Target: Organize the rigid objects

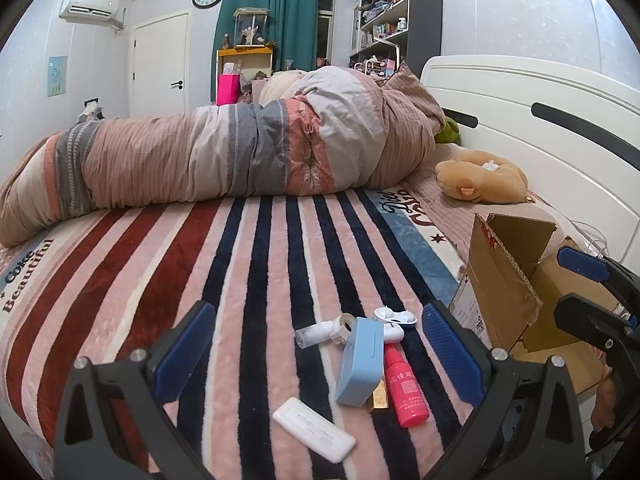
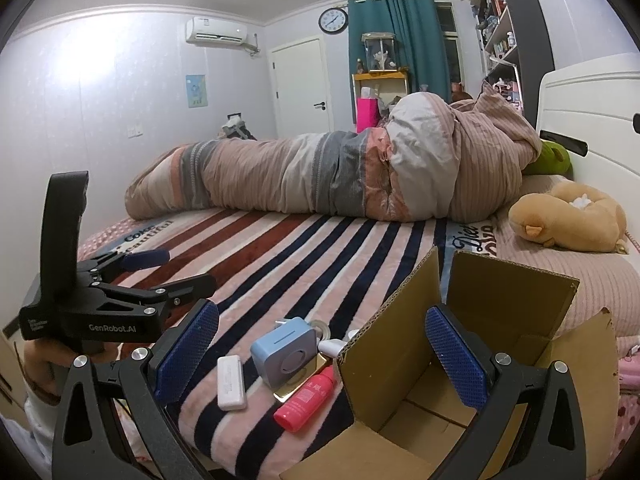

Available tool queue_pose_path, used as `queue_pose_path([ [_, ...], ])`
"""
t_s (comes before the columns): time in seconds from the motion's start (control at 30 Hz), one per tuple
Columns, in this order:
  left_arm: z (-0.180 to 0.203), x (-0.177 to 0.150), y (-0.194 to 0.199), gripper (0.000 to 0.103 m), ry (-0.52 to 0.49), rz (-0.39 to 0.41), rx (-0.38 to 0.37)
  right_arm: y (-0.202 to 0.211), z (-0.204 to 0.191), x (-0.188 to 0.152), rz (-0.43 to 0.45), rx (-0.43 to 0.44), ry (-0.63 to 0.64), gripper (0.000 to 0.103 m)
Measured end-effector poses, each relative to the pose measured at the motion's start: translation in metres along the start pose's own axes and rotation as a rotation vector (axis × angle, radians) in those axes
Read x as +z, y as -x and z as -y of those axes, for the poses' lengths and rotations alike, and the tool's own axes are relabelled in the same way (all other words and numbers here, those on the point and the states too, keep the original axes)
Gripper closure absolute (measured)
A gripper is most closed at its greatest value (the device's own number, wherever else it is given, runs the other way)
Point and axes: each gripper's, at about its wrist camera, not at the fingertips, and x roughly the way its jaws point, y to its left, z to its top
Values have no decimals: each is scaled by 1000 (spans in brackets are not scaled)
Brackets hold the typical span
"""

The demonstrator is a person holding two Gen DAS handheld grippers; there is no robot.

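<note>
A small pile lies on the striped blanket: a light blue box (image 1: 359, 361) (image 2: 286, 351), a pink bottle (image 1: 405, 386) (image 2: 306, 399), a flat white case (image 1: 314, 434) (image 2: 231, 382), a gold bar (image 1: 378, 398), a tape roll (image 1: 343, 322) and white plastic pieces (image 1: 394, 316). An open cardboard box (image 1: 516, 300) (image 2: 472, 364) stands to their right. My left gripper (image 1: 318, 352) is open and empty, hovering over the pile; it also shows in the right wrist view (image 2: 168, 268). My right gripper (image 2: 322, 356) is open and empty, straddling the box's left wall; it also shows in the left wrist view (image 1: 576, 280).
A rolled quilt (image 1: 240, 152) (image 2: 340, 172) lies across the far side of the bed. A tan plush toy (image 1: 482, 176) (image 2: 568, 216) sits by the white headboard (image 1: 520, 96). Striped blanket (image 1: 160, 280) stretches to the left of the pile.
</note>
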Motion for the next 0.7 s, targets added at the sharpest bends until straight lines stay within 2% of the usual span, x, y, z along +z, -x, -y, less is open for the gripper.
queue_pose_path([
  [0.47, 0, -2, -4, 1, -1, -16, 5, -1, 3, -5, -13, -9, -6, 0],
  [0.6, -3, -1, -3, 1, -5, -5, 3, -5, -1, -2, -31, -31, -8, 0],
  [0.7, -14, 1, 0, 1, -29, 25, 39, -6, -12, 3, -43, -61, 24, 0],
])
